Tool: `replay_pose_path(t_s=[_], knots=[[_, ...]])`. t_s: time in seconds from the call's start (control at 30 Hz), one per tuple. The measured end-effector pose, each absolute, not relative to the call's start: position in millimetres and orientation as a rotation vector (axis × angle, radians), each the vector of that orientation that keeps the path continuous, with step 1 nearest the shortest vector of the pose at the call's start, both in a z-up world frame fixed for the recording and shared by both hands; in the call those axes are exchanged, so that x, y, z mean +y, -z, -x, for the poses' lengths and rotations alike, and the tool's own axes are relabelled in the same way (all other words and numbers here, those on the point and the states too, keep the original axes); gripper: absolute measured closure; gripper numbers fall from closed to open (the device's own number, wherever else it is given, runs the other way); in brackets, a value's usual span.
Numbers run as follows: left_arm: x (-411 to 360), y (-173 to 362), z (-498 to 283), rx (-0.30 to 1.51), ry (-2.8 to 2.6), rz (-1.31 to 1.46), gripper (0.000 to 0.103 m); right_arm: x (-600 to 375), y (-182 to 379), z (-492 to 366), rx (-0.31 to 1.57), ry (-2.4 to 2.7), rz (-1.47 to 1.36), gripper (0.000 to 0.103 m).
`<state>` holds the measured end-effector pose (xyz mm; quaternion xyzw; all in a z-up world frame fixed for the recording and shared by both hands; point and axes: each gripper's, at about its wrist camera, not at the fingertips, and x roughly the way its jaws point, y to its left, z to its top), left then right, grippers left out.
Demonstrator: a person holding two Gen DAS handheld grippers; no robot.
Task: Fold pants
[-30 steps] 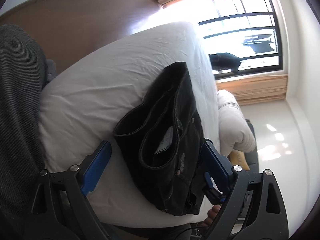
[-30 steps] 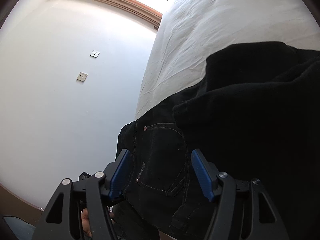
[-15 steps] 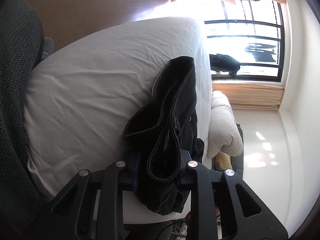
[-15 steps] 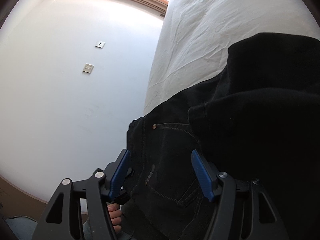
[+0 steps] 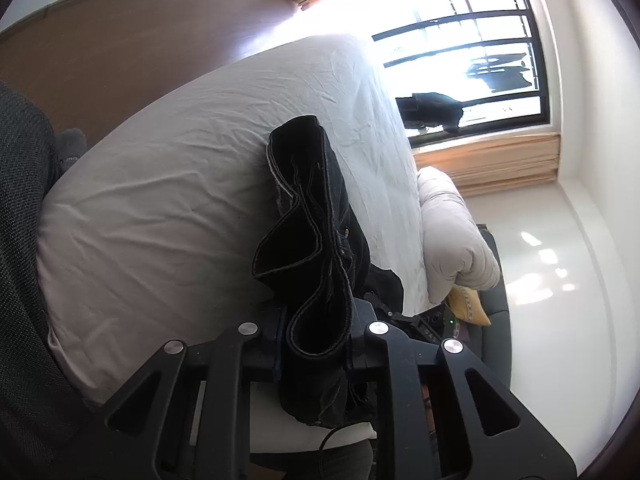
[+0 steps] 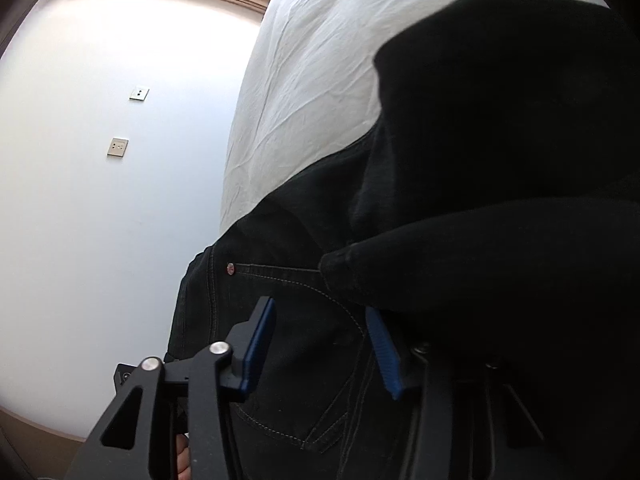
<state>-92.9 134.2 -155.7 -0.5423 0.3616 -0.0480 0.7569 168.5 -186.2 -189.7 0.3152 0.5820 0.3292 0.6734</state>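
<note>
The left hand-held gripper (image 5: 316,336) pinched a bunched fold of the black jeans (image 5: 320,216), its jaws closing. The right hand-held gripper (image 6: 320,344) was closing around the jeans' pocket part, with the white bed (image 6: 320,80) beyond it.

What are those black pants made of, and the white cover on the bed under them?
The pants look like black denim: a matte, stiff weave with pale contrast stitching along the seams and pocket, plus a small metal rivet. The bed cover looks like plain woven cotton or a cotton blend, matte off-white, with fine sharp creases all over. The exact fibre of either cannot be told from here.
</note>
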Motion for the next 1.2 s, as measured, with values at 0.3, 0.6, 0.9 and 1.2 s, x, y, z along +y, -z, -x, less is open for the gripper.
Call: replay_pose_path(t_s=[0.3,0.6,0.9,1.2], knots=[[102.1,104.8,70.4,0.767,0.154,0.975,0.088,-201.5,178.0,-162.1,1.264,-0.759,-0.784,0.036],[-18.6,58.8,12.3,0.816,0.368,0.640,0.088,-254.4,88.9,-161.0,1.114,-0.892,-0.756,0.002],[-125.8,81.2,-12.5,0.931,0.493,0.339,0.088,-253.7,55.9,-153.3,1.208,-0.994,-0.545,0.001],[-163.5,82.6,-17.6,0.954,0.561,0.180,0.088,-248.2,62.7,-155.3,1.231,-0.990,-0.434,0.016]])
